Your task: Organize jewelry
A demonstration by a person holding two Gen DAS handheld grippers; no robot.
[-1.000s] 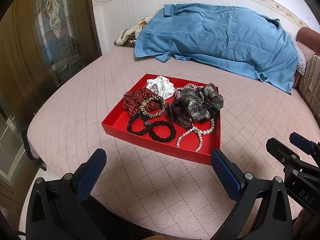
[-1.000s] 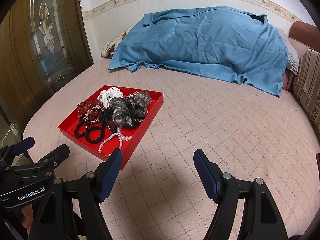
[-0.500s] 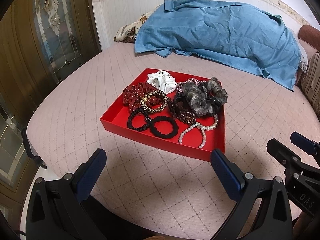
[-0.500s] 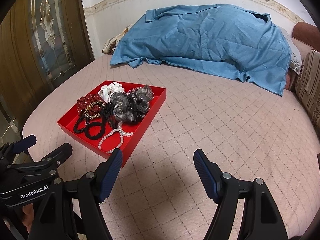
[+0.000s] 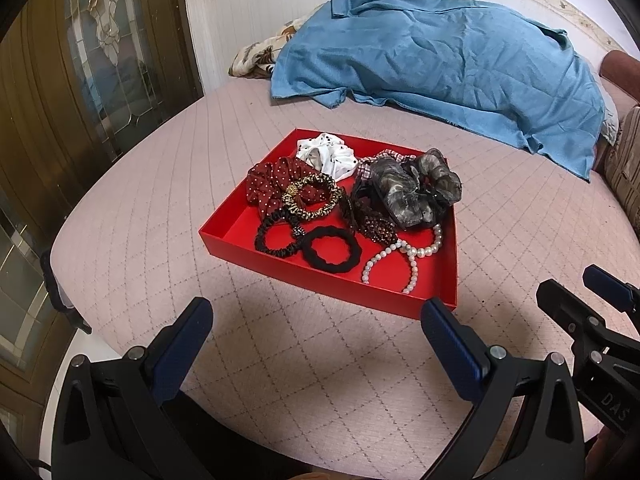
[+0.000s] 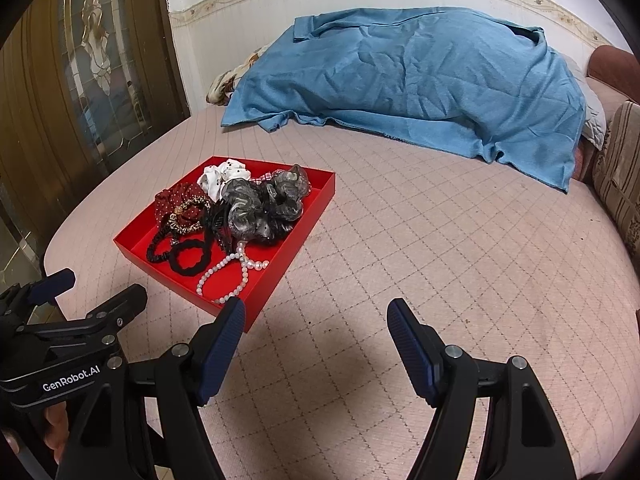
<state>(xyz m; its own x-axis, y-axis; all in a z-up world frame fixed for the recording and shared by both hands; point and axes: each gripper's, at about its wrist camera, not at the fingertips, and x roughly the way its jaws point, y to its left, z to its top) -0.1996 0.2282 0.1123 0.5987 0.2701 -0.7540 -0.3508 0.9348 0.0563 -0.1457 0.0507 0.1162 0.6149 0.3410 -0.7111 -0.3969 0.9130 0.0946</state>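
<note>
A red tray (image 5: 320, 276) (image 6: 280, 260) lies on the pink quilted bed. It holds several hair ties and bracelets: a white dotted scrunchie (image 5: 326, 156), a dark red dotted scrunchie (image 5: 272, 182), a leopard-print tie (image 5: 314, 200), a grey scrunchie (image 5: 408, 192) (image 6: 260, 204), two black ties (image 5: 332, 250) and a pearl bracelet (image 5: 404, 256) (image 6: 232, 272). My left gripper (image 5: 318, 318) hovers open in front of the tray's near wall, holding nothing. My right gripper (image 6: 316, 320) stands open over bare bed, to the right of the tray's near corner.
A blue blanket (image 5: 440, 64) (image 6: 400, 80) covers a heap at the back of the bed. A brown door with patterned glass (image 5: 100, 60) stands at the left past the bed's rounded edge. Striped cushions (image 6: 620, 172) lie at the right.
The tray sits slightly higher in both views than a second ago, and the blanket too. Both grippers stay open; nothing in the tray has moved.
</note>
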